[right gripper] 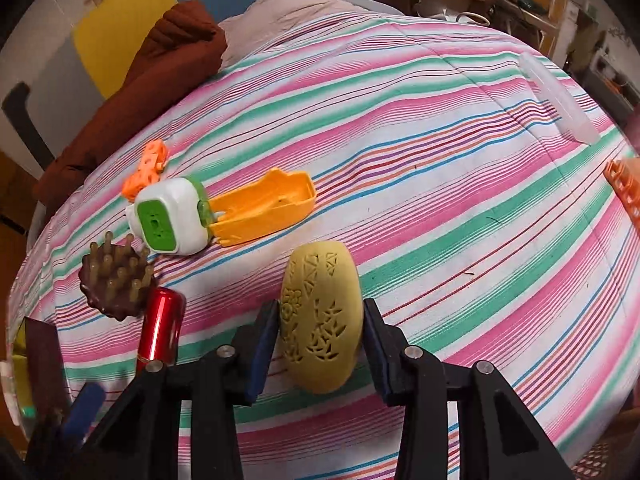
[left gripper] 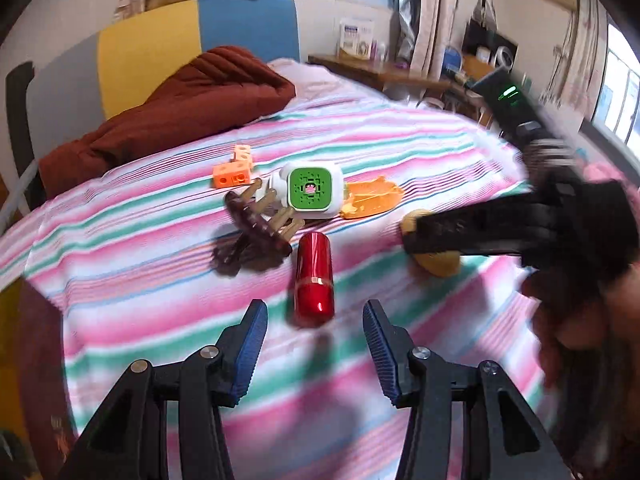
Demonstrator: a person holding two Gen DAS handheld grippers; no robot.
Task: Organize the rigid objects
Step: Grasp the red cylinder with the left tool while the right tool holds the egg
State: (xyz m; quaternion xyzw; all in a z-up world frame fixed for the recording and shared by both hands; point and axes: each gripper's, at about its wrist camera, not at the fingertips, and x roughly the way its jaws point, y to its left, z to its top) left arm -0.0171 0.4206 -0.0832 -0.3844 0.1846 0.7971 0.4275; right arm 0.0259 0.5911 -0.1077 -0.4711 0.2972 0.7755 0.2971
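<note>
Right gripper point(right gripper: 320, 344) closed around a yellow egg-shaped object with carved cut-out patterns point(right gripper: 320, 320), both blue pads against its sides, the object resting on the pink, green and white striped bedspread point(right gripper: 440, 160). Left gripper point(left gripper: 316, 344) spread wide and holding nothing, hovering just short of a shiny red metal cylinder point(left gripper: 314, 280) lying on the same bedspread. Beyond the cylinder, a dark brown scalp brush with tan pegs point(left gripper: 260, 220), tipped on its side. Further back, a white rounded box with a green square face point(left gripper: 312, 190), touching an orange plastic tray point(left gripper: 372, 200) on one side, with orange perforated building blocks point(left gripper: 234, 170) just beside it on the other. At the far edge in the right wrist view, a clear plastic lid point(right gripper: 556, 96), well apart from the cluster. Rust-brown folded quilt point(left gripper: 180, 100) near the headboard.
</note>
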